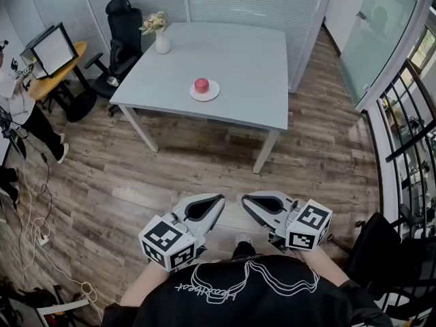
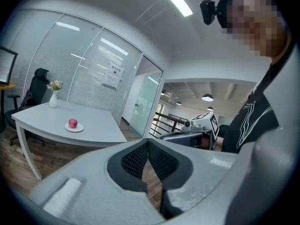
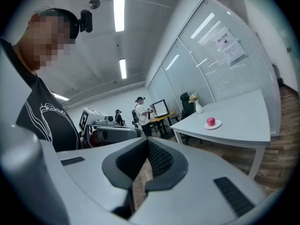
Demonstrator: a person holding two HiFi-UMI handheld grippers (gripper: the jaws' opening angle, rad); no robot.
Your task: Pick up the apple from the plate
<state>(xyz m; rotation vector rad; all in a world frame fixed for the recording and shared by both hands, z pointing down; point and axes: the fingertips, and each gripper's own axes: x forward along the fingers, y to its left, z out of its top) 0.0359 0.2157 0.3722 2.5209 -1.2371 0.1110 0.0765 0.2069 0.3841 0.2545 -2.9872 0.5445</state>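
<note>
Black shirt (image 1: 272,308), white line print

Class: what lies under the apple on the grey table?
A small white plate lies under the apple, on the table. The plate's middle is covered by the apple.

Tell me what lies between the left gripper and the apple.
In the head view, only bare floor, then the near edge of the table and its bare top, up to the plate under the apple.

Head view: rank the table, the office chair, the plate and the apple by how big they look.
1. table
2. office chair, partly hidden behind the table
3. plate
4. apple, clearly smaller than the plate under it
</note>
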